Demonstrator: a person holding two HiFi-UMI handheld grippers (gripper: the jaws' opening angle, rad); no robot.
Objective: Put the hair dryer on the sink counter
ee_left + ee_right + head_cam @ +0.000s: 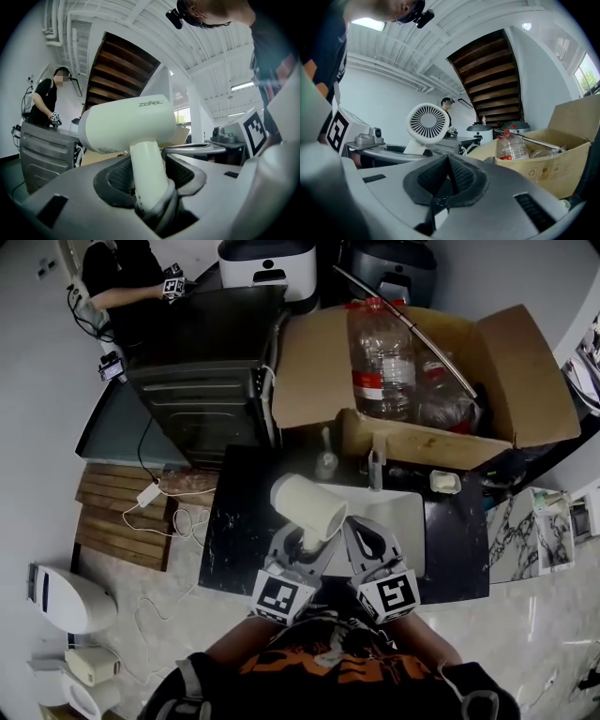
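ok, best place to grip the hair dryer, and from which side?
The handle, from below its barrel, as the left gripper holds the hair dryer now. It's a slim, straight stem that fits between the jaws; the barrel is wide and round, likely to slip.

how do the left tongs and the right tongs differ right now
The left tongs grip the hair dryer by its handle; the right tongs hold nothing. The left tongs' pads stand apart around that handle, while the right tongs' pads are pressed together. Both are grey with black pads, side by side above the sink counter.
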